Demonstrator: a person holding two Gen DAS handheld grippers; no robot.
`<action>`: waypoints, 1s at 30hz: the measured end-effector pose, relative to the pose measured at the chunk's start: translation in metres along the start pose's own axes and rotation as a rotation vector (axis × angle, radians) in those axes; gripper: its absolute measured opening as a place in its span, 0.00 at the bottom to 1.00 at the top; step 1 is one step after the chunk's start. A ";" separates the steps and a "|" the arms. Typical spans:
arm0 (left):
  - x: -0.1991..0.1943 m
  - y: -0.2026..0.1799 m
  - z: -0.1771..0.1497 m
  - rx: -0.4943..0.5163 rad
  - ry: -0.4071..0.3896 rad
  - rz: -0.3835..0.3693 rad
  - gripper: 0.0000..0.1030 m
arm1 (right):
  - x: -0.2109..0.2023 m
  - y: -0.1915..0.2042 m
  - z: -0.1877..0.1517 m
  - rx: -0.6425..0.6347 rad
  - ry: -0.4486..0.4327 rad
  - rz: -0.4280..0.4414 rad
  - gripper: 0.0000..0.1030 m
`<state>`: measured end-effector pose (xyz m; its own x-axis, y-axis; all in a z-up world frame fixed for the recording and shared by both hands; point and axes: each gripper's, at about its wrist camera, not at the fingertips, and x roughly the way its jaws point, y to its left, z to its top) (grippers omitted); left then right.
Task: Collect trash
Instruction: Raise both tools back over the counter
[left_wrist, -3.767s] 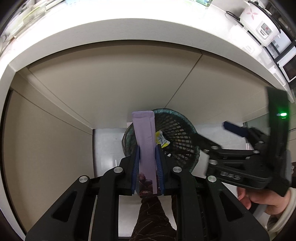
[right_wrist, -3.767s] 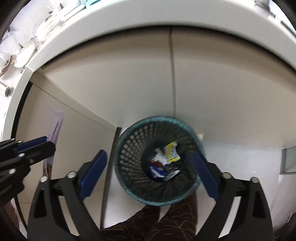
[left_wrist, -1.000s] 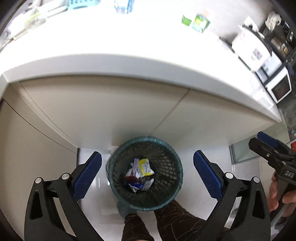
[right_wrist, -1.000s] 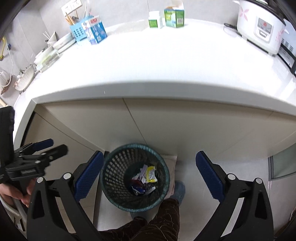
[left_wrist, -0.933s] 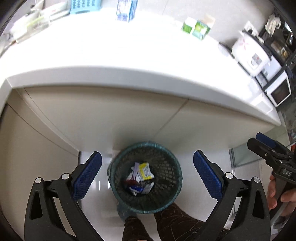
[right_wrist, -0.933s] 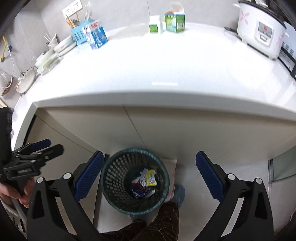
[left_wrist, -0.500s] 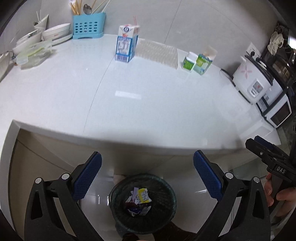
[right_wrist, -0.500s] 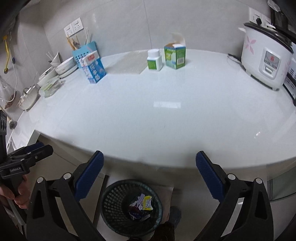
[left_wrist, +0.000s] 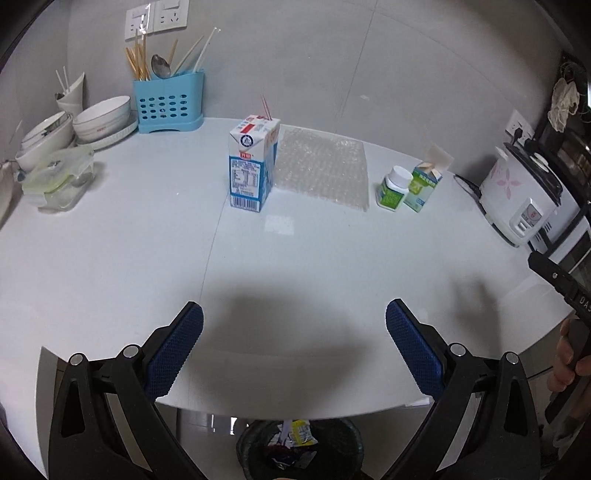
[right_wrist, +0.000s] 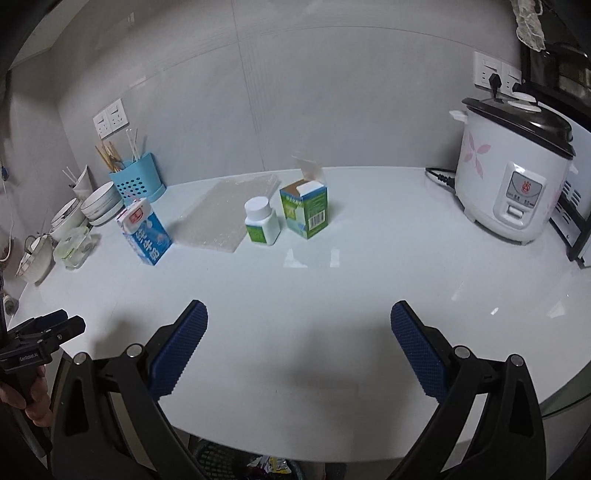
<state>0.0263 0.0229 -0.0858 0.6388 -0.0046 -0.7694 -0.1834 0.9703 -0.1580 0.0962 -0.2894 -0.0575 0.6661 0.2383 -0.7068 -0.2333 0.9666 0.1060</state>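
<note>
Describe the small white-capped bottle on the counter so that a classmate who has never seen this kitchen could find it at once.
Start at the white rice cooker and look left across the counter. The bottle stands beside an opened green box; alone there it is round, with a white cap and green label.

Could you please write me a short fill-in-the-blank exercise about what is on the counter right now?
1. The milk carton stands directly left of the sheet of ____ wrap.
2. The white-capped bottle stands beside an open ____ box.
3. Both the left tool and right tool are ____.
4. Chopsticks stand in the ____ utensil holder.

Answers: bubble; green; open; blue
</note>
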 end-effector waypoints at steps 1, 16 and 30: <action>0.004 0.000 0.006 -0.011 0.001 0.004 0.94 | 0.005 -0.003 0.008 -0.008 -0.001 0.001 0.93; 0.067 0.010 0.081 -0.071 -0.026 0.106 0.94 | 0.096 -0.031 0.083 -0.106 0.042 0.066 0.93; 0.112 0.035 0.112 -0.131 -0.022 0.191 0.94 | 0.180 -0.032 0.117 -0.157 0.119 0.104 0.93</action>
<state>0.1752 0.0831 -0.1076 0.5992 0.1830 -0.7794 -0.3973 0.9131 -0.0911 0.3067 -0.2660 -0.1064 0.5463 0.3145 -0.7763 -0.4101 0.9086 0.0795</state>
